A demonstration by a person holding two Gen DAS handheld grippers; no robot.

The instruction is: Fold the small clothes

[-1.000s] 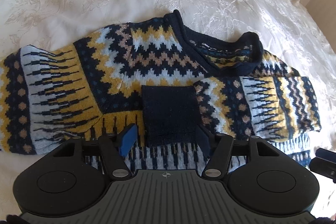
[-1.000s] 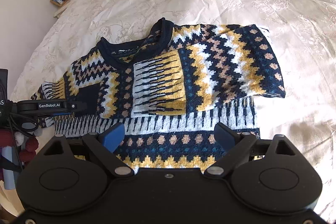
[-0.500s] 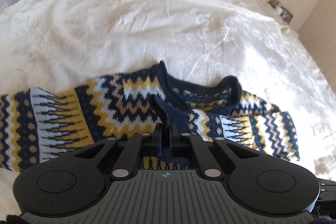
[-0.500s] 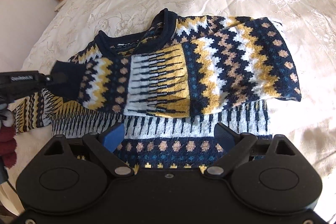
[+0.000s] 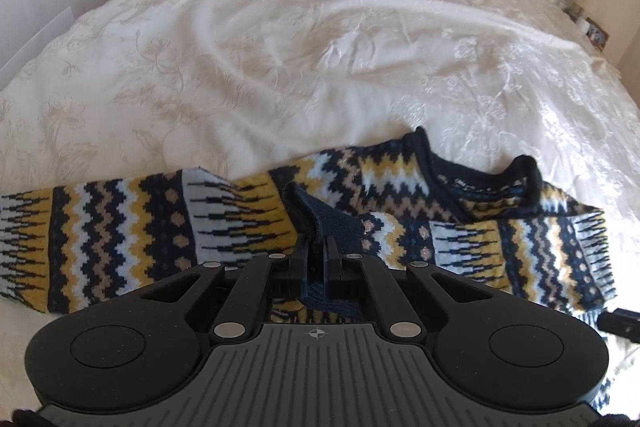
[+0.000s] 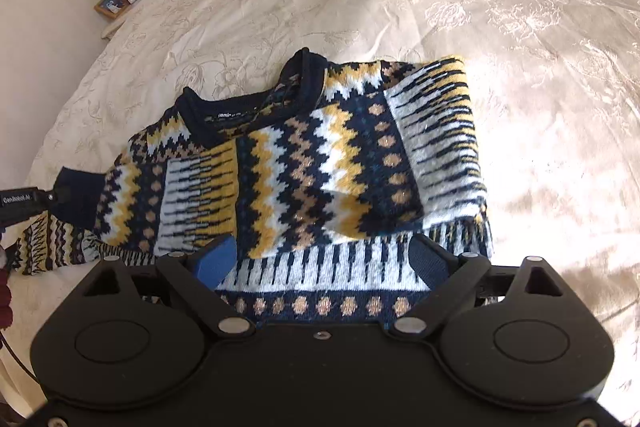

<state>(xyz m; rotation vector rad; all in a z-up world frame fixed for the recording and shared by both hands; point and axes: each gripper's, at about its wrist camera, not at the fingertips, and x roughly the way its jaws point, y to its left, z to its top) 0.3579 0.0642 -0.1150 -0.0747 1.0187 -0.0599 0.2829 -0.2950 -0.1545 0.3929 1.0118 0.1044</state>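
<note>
1. Item: patterned knit sweater, lying on the bed with its neckline toward 11 o'clock in the right wrist view. One sleeve is laid across the chest.
2. Left tool: closed on the navy cuff of that sleeve, a thick pinch of rib between the fingers. In the right wrist view the cuff sits at 9 o'clock, pulled out past the body's edge.
3. Right tool: fingers spread wide, holding nothing, poised over the hem band at 6 o'clock.
4. Risk, slip: the grip is on the cuff's end only. A sharp tug likely strips the knit out of the fingers and the sleeve drops askew.
5. Risk, drag: nothing pins the body. Pulling the sleeve toward 9 o'clock may slide the whole garment across the smooth bedspread and undo the folded shoulder at 2 o'clock.
6. Risk, bunching: loose knit stretches. An uneven pull probably leaves a twisted ridge under the next fold.
7. Risk, collision: both tools work near one edge, and the sleeve may catch the right tool's spread fingers.
</note>
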